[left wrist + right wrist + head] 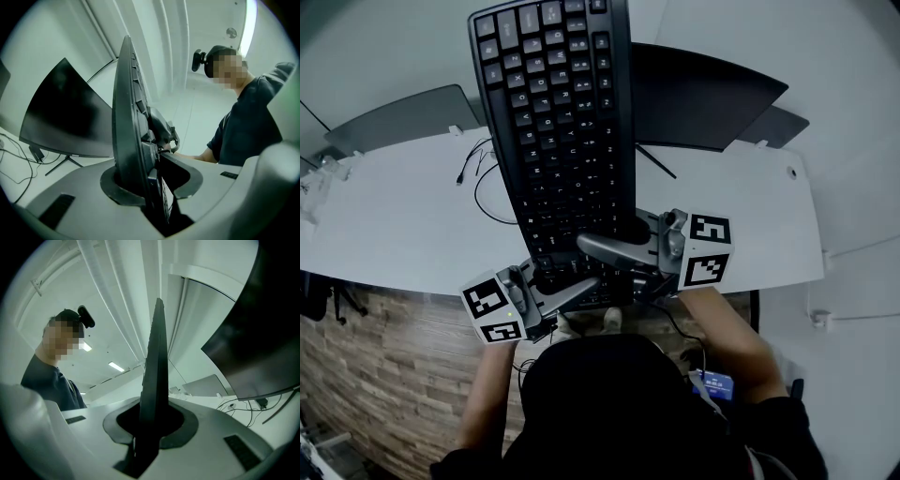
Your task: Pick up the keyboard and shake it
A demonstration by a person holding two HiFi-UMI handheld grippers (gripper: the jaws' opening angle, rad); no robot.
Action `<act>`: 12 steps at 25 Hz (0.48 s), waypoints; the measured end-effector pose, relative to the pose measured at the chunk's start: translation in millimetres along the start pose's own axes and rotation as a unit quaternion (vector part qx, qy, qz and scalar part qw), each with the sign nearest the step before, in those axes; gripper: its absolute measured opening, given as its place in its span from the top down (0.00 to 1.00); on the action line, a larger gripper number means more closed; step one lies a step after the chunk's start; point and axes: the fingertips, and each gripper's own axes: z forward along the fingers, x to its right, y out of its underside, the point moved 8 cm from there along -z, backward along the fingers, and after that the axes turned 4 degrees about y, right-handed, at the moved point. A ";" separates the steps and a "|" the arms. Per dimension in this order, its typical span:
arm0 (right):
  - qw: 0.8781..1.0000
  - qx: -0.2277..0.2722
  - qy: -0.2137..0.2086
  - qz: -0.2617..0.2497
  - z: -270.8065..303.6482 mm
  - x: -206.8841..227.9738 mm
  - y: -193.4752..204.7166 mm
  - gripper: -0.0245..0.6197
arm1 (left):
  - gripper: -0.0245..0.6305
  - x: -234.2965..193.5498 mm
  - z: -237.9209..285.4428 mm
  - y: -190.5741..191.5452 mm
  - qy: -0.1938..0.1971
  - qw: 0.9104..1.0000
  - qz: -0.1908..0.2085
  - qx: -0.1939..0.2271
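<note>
A black keyboard (558,122) is lifted off the desk and stands on end, keys facing me, its far end toward the top of the head view. My left gripper (581,286) is shut on its near end from the lower left. My right gripper (602,246) is shut on the same end from the right, just above the left one. In the left gripper view the keyboard (129,122) rises edge-on from between the jaws of the left gripper (147,185). The right gripper view shows the keyboard (157,362) as a thin dark blade clamped in the right gripper (150,427).
The white desk (394,216) lies below, with a thin black cable (483,178) on it. A dark monitor (703,94) stands behind the keyboard and a grey panel (403,117) at back left. Wood-pattern floor (356,375) lies in front of the desk.
</note>
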 end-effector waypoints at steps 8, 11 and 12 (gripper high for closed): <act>1.000 -0.002 -0.006 -0.005 0.2 -0.2 -1.8 0.84 | 0.78 -2.9 1.5 -1.4 0.011 1.000 -0.020 -0.001; 1.000 -0.005 -0.011 -0.004 -0.9 0.7 -1.3 0.84 | 0.80 -3.2 3.2 -0.6 0.014 0.999 -0.042 -0.003; 1.000 -0.004 -0.011 -0.003 -1.0 1.2 -0.6 0.84 | 0.80 -3.1 3.0 -0.6 0.011 0.999 -0.045 -0.005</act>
